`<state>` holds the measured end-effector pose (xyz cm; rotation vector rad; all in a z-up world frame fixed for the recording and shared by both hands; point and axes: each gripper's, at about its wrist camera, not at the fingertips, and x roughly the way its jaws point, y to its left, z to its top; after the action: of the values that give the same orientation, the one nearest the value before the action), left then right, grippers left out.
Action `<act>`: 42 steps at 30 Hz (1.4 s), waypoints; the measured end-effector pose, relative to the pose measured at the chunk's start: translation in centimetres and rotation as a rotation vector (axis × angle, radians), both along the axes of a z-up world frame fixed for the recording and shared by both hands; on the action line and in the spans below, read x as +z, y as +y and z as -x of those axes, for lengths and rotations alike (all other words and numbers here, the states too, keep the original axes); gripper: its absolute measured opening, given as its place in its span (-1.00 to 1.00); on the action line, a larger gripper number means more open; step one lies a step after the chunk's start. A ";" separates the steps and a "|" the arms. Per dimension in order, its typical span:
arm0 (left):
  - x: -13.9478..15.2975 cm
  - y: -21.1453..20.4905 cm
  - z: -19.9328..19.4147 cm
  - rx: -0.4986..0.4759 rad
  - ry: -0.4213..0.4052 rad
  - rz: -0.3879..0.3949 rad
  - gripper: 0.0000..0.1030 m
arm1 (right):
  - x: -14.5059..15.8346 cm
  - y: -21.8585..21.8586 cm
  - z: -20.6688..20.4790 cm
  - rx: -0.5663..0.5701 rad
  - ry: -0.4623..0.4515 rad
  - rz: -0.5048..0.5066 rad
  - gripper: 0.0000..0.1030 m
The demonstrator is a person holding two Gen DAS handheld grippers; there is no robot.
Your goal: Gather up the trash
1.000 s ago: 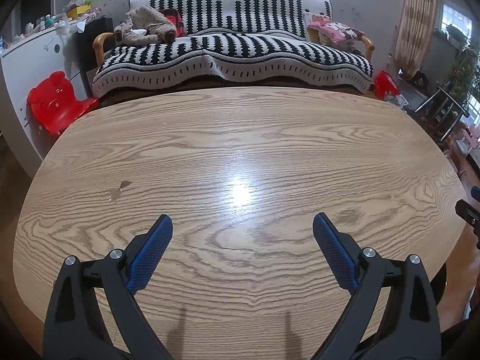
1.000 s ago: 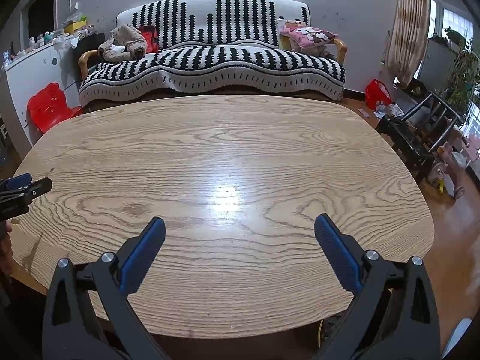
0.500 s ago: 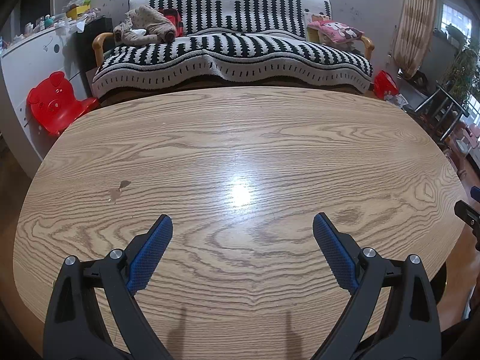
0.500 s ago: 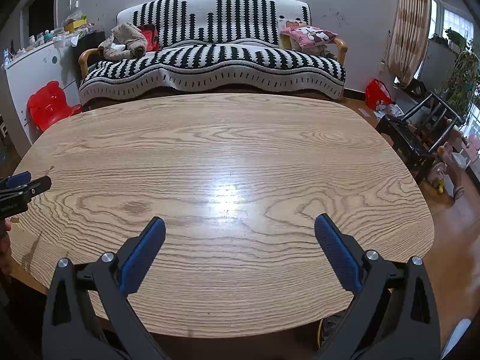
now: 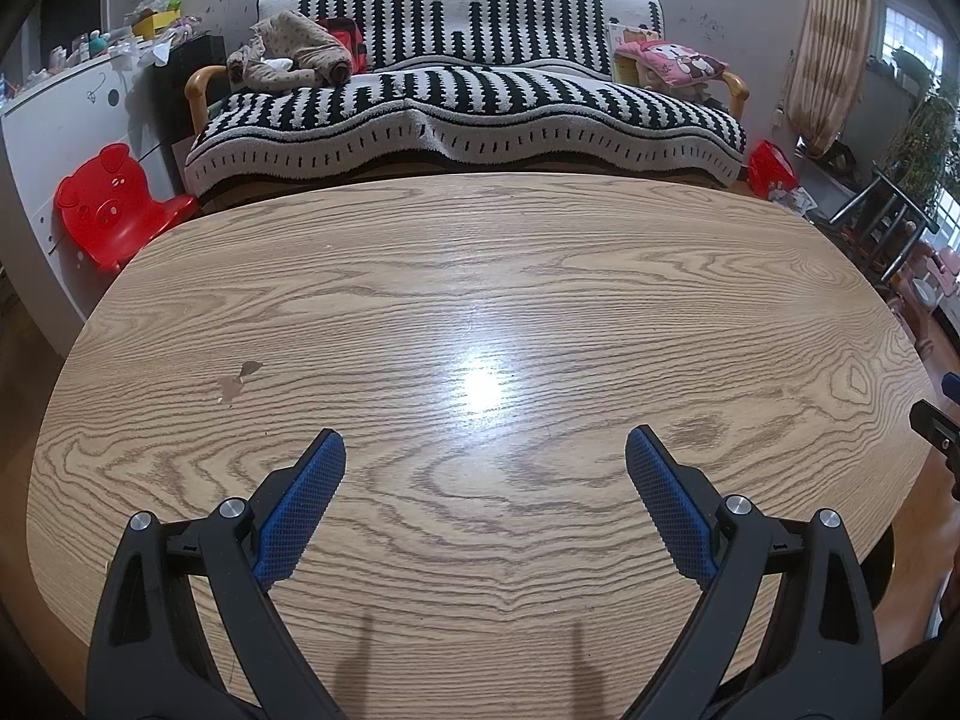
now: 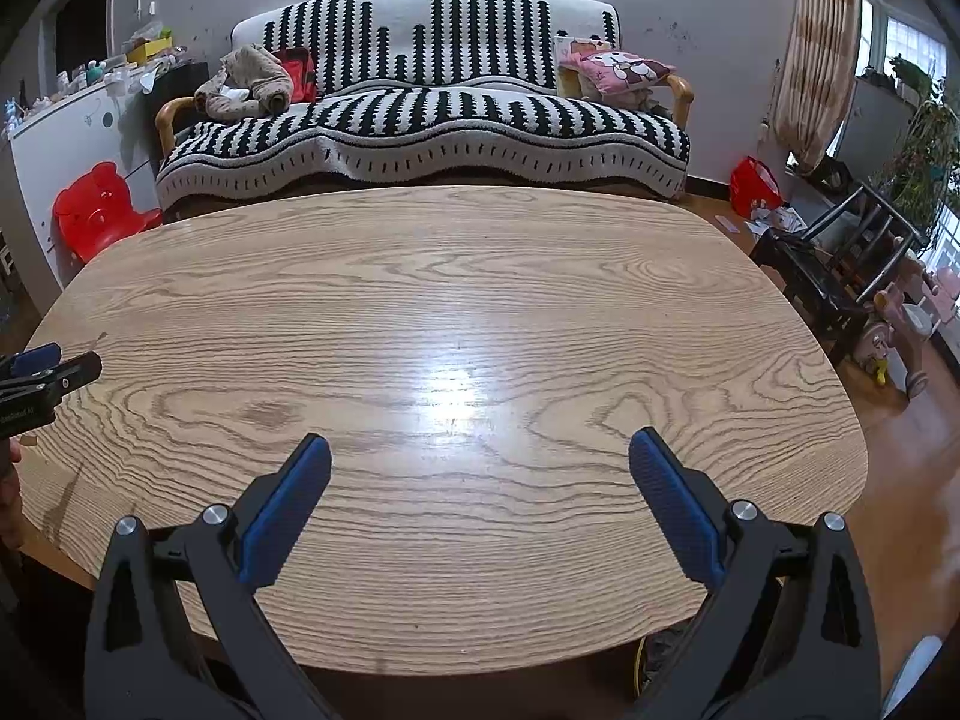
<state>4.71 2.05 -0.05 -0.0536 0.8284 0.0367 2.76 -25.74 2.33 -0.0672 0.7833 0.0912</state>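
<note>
An oval wooden table (image 5: 480, 276) (image 6: 456, 276) fills both views and no trash item shows on it; only a small chipped mark (image 5: 240, 378) breaks the surface at the left. My left gripper (image 5: 486, 450) hangs open over the near part of the table, nothing between its blue pads. My right gripper (image 6: 480, 450) is open too, over the near right part of the table. The right gripper's tip (image 5: 936, 420) shows at the right edge of the left wrist view. The left gripper's tip (image 6: 48, 378) shows at the left edge of the right wrist view.
Behind the table stands a black-and-white striped sofa (image 5: 468, 108) with clothes (image 5: 288, 54) and a pink cushion (image 5: 672, 60). A red child's chair (image 5: 114, 210) and a white cabinet (image 5: 54, 120) are at the left. A red bag (image 6: 753, 186) and a dark chair (image 6: 840, 264) stand at the right.
</note>
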 end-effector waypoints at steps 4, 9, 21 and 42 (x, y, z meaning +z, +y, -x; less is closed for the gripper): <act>0.0 0.0 0.0 0.001 0.001 0.001 0.78 | 0.0 -0.1 0.0 0.001 0.000 0.000 0.86; 0.0 0.0 0.0 -0.001 0.001 0.000 0.78 | -0.1 -0.1 0.1 -0.001 0.001 0.001 0.86; 0.0 0.0 0.0 0.002 0.002 0.000 0.78 | -0.2 -0.2 0.3 -0.003 0.001 0.003 0.86; 0.0 0.0 -0.1 0.000 0.004 -0.002 0.78 | -0.2 -0.2 0.2 -0.004 0.002 0.004 0.86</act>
<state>4.79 2.07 -0.05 -0.0520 0.8321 0.0380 2.52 -25.99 2.13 -0.0690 0.7852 0.0855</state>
